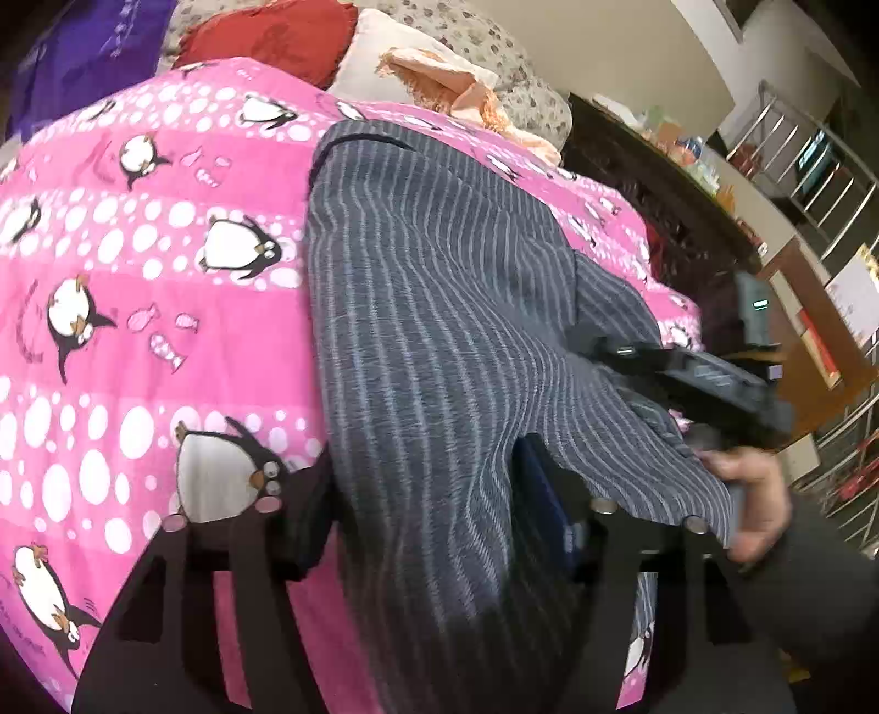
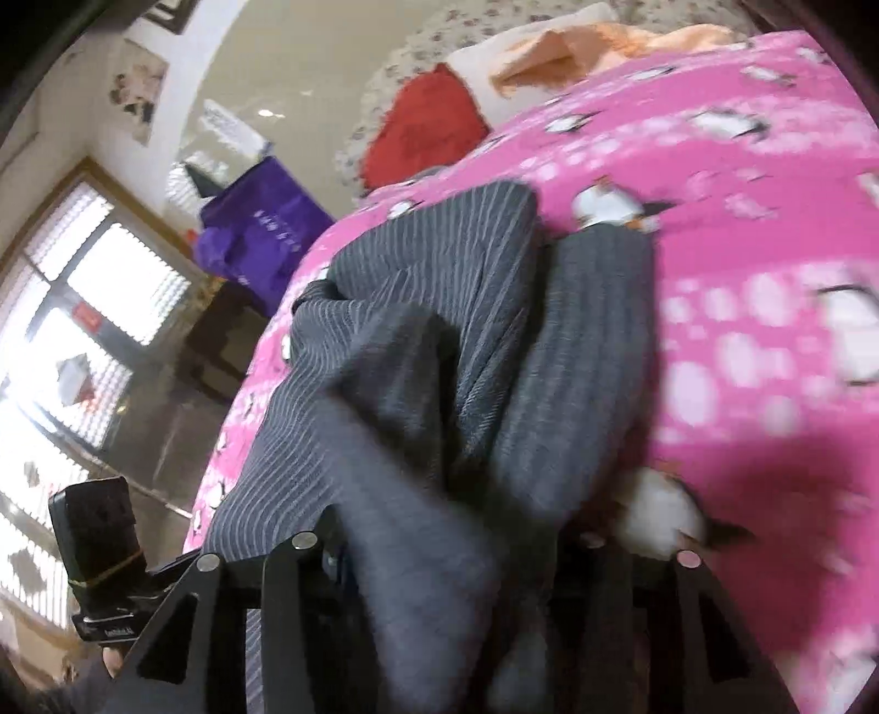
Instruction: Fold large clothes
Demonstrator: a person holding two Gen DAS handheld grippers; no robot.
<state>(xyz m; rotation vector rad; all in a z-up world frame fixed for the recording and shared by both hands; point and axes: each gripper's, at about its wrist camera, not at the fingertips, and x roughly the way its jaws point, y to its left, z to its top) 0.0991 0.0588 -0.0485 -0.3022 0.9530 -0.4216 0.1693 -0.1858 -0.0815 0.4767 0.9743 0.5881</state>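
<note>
While the grey striped garment (image 1: 439,307) lies stretched across the pink penguin blanket (image 1: 137,263) on the bed, both grippers have fabric bunched up between their fingers. From the left wrist view, the left gripper (image 1: 434,527) has its two black fingers standing wide apart with a thick fold of the striped cloth running down between them, so the jaws look spread around the cloth rather than pressed together, and whether they actually bite on it is hard to tell. Over at the right edge of that view the right gripper's black body (image 1: 708,379) sits on the garment's edge, with the person's hand (image 1: 752,494) blurred just below it.

The right wrist view is pretty smeared. The right gripper (image 2: 450,549) also has its fingers set apart with a heap of the grey cloth (image 2: 439,384) piled between and over them; can't tell if it's truly clamped. The left gripper's body (image 2: 99,549) shows at the lower left.

Further out, at the head of the bed, there's a red cushion (image 1: 274,38), a white pillow (image 1: 395,60) with an orange cloth (image 1: 456,82) on it, and a purple bag (image 2: 258,236) beside the bed near a bright window (image 2: 82,329).
</note>
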